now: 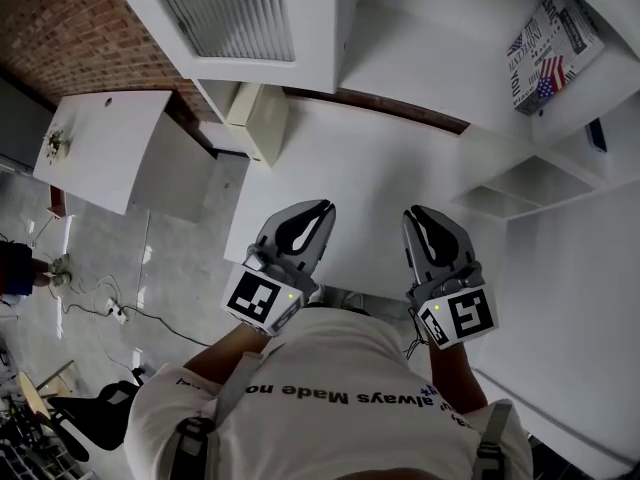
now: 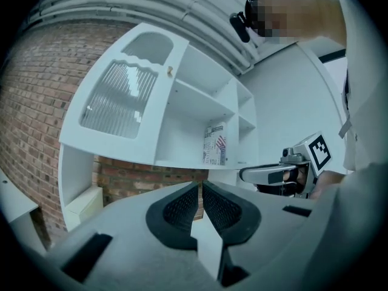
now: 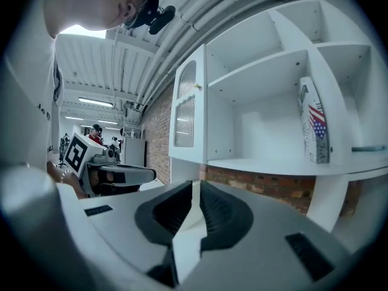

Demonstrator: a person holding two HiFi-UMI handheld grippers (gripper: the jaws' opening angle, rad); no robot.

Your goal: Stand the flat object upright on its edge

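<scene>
Left gripper (image 1: 322,208) (image 2: 200,188): we recorded it held over the near edge of the table, tips pointing toward the shelf unit. Its two black ribbed pads lay together with only a hairline between them and nothing in that line.

Right gripper (image 1: 414,212) (image 3: 195,188): we found it level with the left one and a little apart from it, also over the table's near edge. Its pads were likewise pressed together and gripped nothing.

Flag-printed book (image 1: 553,43) (image 2: 216,143) (image 3: 315,126): we noted it in a compartment of the shelf unit, upright on its edge on the shelf board. It stood just beside the vertical divider, well apart from both grippers.

Table (image 1: 380,158): white top, with both grippers above its front part.

Shelf unit (image 1: 470,88) (image 3: 267,71): white, open compartments, standing at the far side of the table.

Cabinet door (image 1: 225,13) (image 2: 115,99) (image 3: 185,111): white frame with a ribbed glass pane, swung open at the unit's left end.

Brick wall (image 1: 60,28) (image 2: 36,114): red, behind the unit.

Second table (image 1: 100,143): white, well off to our left.
</scene>
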